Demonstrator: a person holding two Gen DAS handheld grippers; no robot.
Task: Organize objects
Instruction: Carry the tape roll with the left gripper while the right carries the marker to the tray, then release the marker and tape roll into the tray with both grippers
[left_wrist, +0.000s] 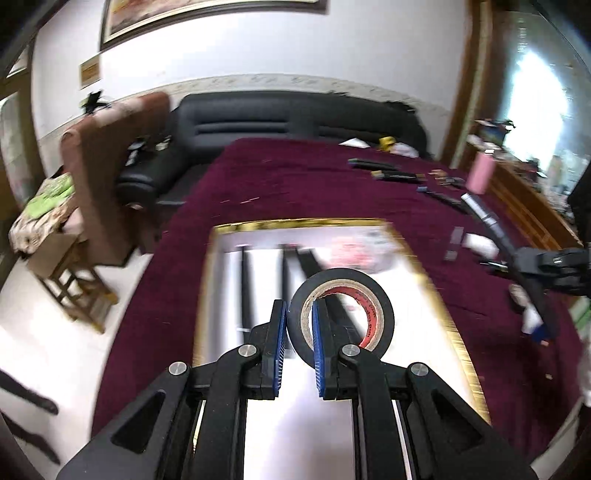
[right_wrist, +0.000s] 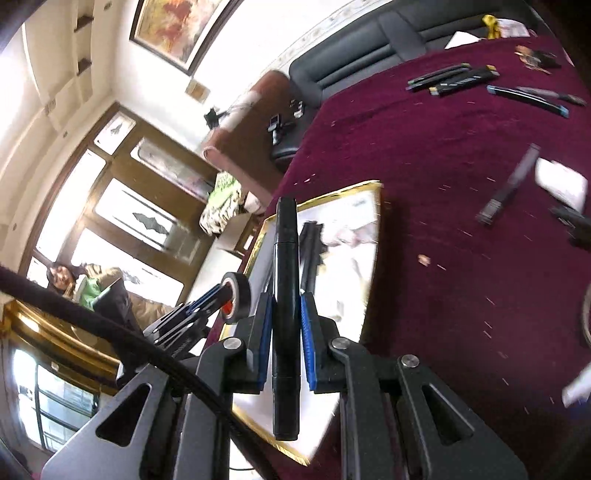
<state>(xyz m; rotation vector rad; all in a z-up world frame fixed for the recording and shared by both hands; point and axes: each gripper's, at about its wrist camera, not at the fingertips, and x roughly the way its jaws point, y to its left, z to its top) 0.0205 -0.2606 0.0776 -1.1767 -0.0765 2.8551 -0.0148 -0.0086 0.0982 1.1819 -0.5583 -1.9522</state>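
Observation:
My left gripper (left_wrist: 298, 328) is shut on a roll of black tape (left_wrist: 343, 284), with one blue pad outside the ring and the other inside its cardboard core. It hangs over a gold-rimmed white tray (left_wrist: 303, 223) that holds several black pens and a pink-printed packet. My right gripper (right_wrist: 286, 306) is shut on a long black marker (right_wrist: 285, 258), which stands upright between the pads above the tray's (right_wrist: 332, 190) near corner. In the right wrist view, the left gripper (right_wrist: 218, 295) with the tape roll (right_wrist: 240, 295) is to the left.
The tray lies on a maroon cloth (left_wrist: 295, 184) strewn with black pens (right_wrist: 454, 79), a grey stick (right_wrist: 509, 184) and a white card (right_wrist: 561, 181). A pink bottle (left_wrist: 480, 173), a black sofa (left_wrist: 295, 122) and a brown chair (left_wrist: 110, 147) stand beyond. A person (right_wrist: 85, 284) sits far left.

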